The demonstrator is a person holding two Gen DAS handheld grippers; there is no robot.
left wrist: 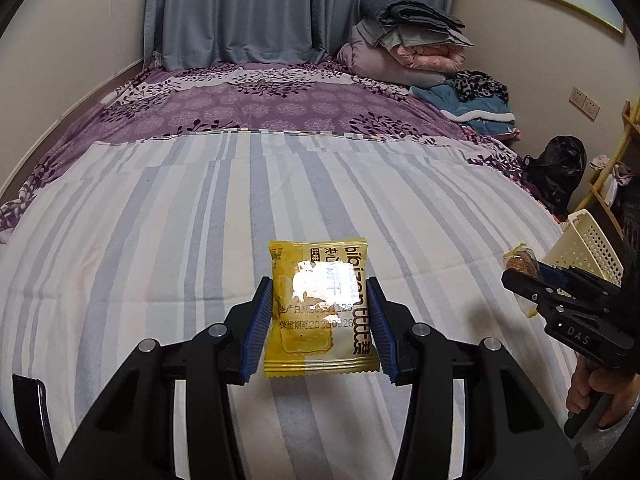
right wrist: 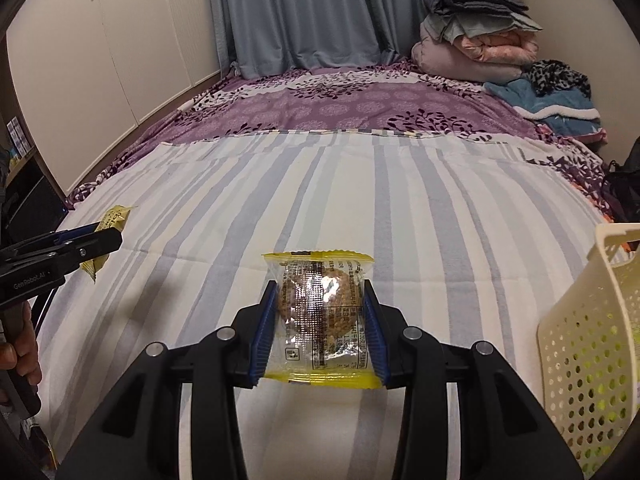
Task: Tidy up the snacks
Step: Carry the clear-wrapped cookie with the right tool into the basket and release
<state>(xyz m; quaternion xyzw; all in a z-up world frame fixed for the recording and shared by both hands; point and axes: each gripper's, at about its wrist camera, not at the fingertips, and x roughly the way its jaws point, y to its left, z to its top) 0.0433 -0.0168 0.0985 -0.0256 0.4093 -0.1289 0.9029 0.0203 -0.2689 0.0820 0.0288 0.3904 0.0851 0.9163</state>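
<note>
My left gripper is shut on a yellow biscuit packet, held above the striped bedspread; from the right wrist view the same gripper and packet show at the far left. My right gripper is shut on a clear, yellow-edged packet with a round brown cake inside, lifted off the bed. In the left wrist view that gripper and its packet appear at the right, close to a cream perforated basket, which also stands at the right.
A striped bedspread covers the near half of the bed, a purple floral sheet the far half. Folded bedding and clothes are piled at the far right corner. A black bag and a wooden rack stand beside the bed.
</note>
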